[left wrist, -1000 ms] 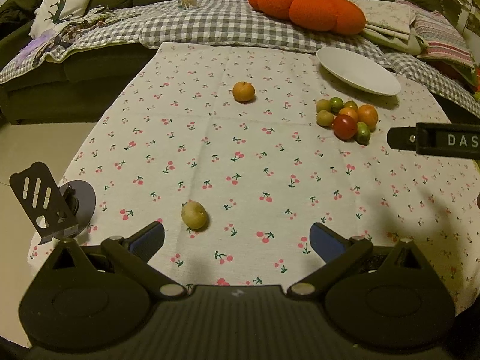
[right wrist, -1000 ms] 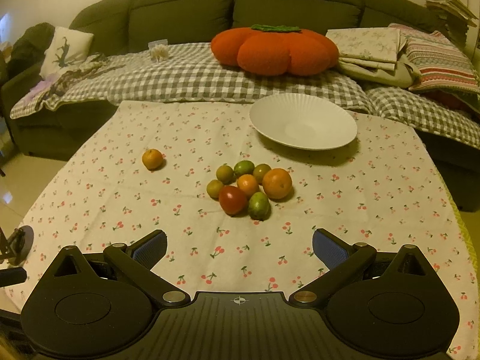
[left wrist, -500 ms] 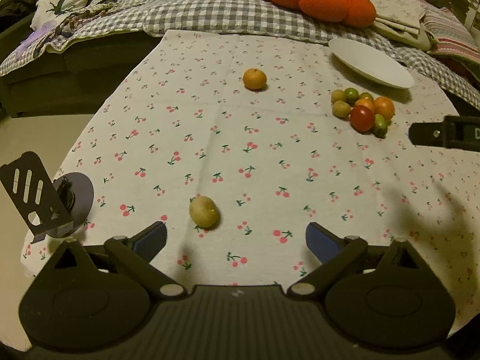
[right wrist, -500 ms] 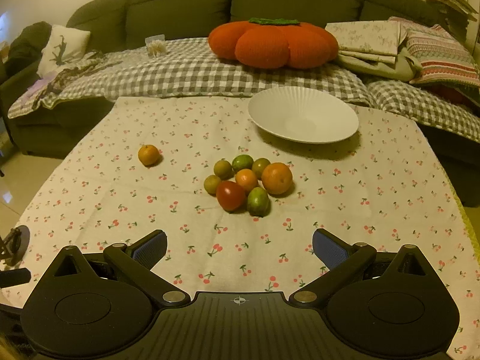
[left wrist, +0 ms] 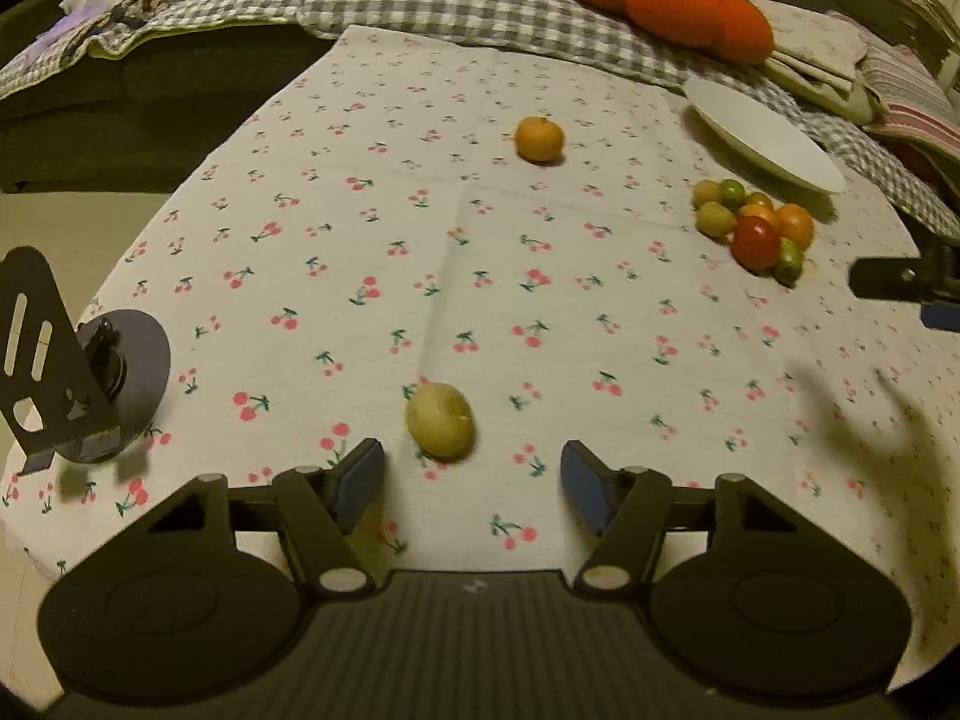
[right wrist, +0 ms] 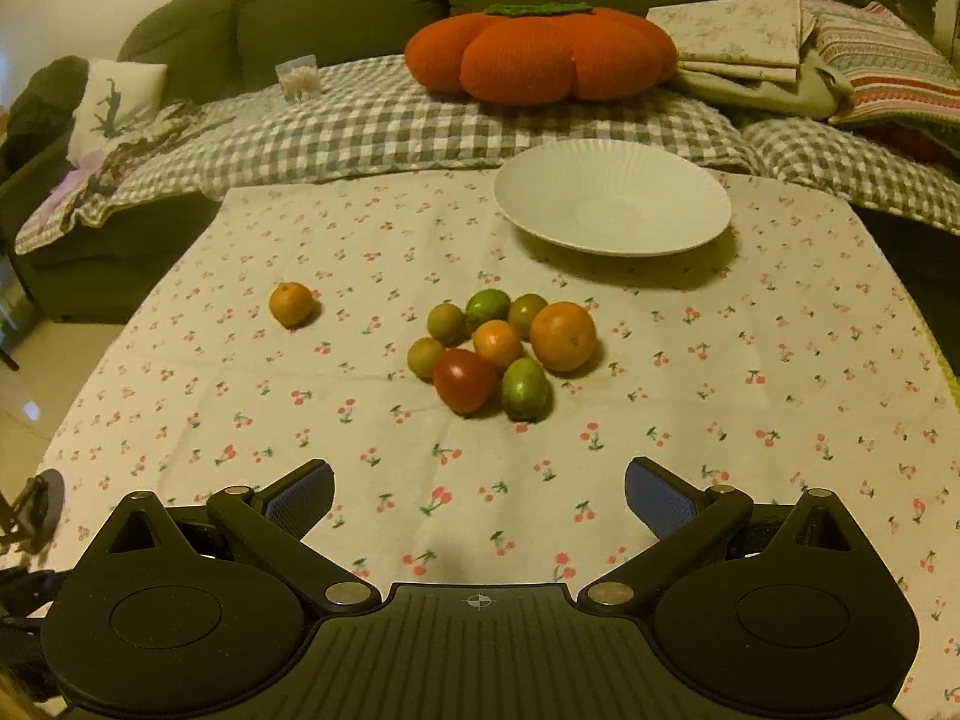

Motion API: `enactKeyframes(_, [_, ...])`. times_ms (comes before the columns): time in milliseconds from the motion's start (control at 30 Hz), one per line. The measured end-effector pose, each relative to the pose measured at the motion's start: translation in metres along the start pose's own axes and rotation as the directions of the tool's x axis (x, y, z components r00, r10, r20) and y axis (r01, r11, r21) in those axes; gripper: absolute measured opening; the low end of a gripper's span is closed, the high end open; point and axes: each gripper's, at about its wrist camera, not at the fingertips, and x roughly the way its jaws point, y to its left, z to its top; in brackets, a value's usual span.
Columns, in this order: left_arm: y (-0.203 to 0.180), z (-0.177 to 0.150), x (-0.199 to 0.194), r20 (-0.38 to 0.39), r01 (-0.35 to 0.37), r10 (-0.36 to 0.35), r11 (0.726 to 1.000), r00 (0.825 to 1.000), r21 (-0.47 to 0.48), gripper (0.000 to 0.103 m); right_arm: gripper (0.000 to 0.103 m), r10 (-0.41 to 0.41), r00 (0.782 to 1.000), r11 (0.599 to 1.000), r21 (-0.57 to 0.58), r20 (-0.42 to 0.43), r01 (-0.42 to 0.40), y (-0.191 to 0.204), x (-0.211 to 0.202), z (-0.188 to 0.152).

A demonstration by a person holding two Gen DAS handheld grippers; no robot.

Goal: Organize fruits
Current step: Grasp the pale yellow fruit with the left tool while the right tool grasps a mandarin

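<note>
Left gripper (left wrist: 473, 477): jaws spread wide and holding nothing; they are narrower than half a second ago, and the gripper has closed in on the table.
Yellow fruit (left wrist: 440, 420): lies on the cherry-print tablecloth (left wrist: 456, 252) at lower centre of the left wrist view, just ahead of the gap between the fingertips and nearer the left one, touching neither. It looks larger than in the earlier frame.
Small orange (left wrist: 539, 139): alone at upper centre of the left view, well apart from the other fruit; in the right view it sits at middle left (right wrist: 291, 303).
Fruit pile (right wrist: 501, 354): eight pieces clustered at frame centre of the right view, a red tomato (right wrist: 465, 380) at its front. It is unmoved, though it looms bigger than before.
White plate (right wrist: 612, 205): upper right of centre, beyond the pile, nothing on it.
Right gripper (right wrist: 477, 495): jaws as wide apart as before, nothing between them; it has edged toward the pile.
Black stand (left wrist: 42, 354): left edge of the left view, by the table's edge.
Orange pumpkin cushion (right wrist: 540, 54): on the sofa at top centre.
</note>
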Motion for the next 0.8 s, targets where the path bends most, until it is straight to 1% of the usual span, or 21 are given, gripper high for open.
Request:
enactKeyframes(33, [0.000,0.001,0.002,0.005,-0.006,0.006,1.000,1.000,0.000,0.054,0.103,-0.003,1.000,1.000,0.004,-0.003,0.003,-0.002,0.002,0.000])
enactKeyframes(67, [0.000,0.002,0.004,0.011,-0.012,0.012,1.000,1.000,0.002,0.051,0.103,-0.004,1.000,1.000,0.005,-0.004,0.004,-0.004,0.004,0.001])
enactKeyframes(100, [-0.001,0.002,0.005,0.021,-0.015,0.015,1.000,1.000,0.009,0.047,0.103,-0.006,1.000,1.000,0.004,-0.005,0.006,-0.005,0.005,0.001])
enactKeyframes(133, [-0.003,0.003,0.007,0.030,-0.020,0.019,1.000,0.999,0.024,0.039,0.103,-0.002,1.000,1.000,0.007,-0.008,0.002,-0.007,0.007,0.001])
enactKeyframes(167, [-0.005,0.004,0.009,0.039,-0.030,0.029,0.999,0.999,0.037,0.035,0.103,0.005,1.000,1.000,0.009,-0.006,-0.005,-0.007,0.009,0.001])
enactKeyframes(200, [-0.007,0.005,0.010,0.048,-0.042,0.039,0.998,0.998,0.047,0.025,0.103,0.017,1.000,1.000,0.012,-0.001,-0.017,-0.008,0.011,0.002])
enactKeyframes(233, [-0.007,0.006,0.011,0.051,-0.040,0.037,0.998,0.998,0.048,0.022,0.103,0.017,1.000,1.000,0.006,0.002,-0.017,-0.007,0.013,0.003])
enactKeyframes(333, [-0.004,0.011,0.013,0.049,-0.005,0.004,1.000,0.999,0.020,0.022,0.103,0.006,1.000,1.000,-0.010,0.016,-0.006,-0.007,0.019,0.005])
enactKeyframes(433, [-0.005,0.015,0.014,0.059,-0.003,0.002,1.000,0.998,0.027,0.022,0.103,-0.004,0.999,1.000,-0.011,0.033,0.004,-0.010,0.026,0.008])
enactKeyframes(500, [-0.006,0.019,0.014,0.063,0.010,-0.011,1.000,0.998,0.023,0.022,0.102,0.011,0.999,1.000,-0.010,0.050,-0.010,-0.010,0.030,0.011])
enactKeyframes(567, [-0.006,0.024,0.014,0.068,0.020,-0.021,1.000,0.997,0.015,0.022,0.102,0.039,0.997,0.999,-0.016,0.069,-0.038,-0.003,0.038,0.019])
enactKeyframes(633, [-0.007,0.031,0.014,0.078,0.021,-0.022,1.000,0.997,0.016,0.022,0.102,0.087,0.993,0.995,-0.048,0.083,-0.083,0.009,0.048,0.030])
enactKeyframes(733, [-0.002,0.043,0.013,0.097,0.016,-0.016,1.000,0.995,0.002,0.022,0.101,0.165,0.982,0.975,-0.164,0.089,-0.149,0.035,0.065,0.045])
enactKeyframes(800, [0.003,0.052,0.013,0.118,-0.003,0.004,1.000,0.993,-0.003,0.022,0.100,0.209,0.974,0.960,-0.210,0.084,-0.187,0.051,0.079,0.056])
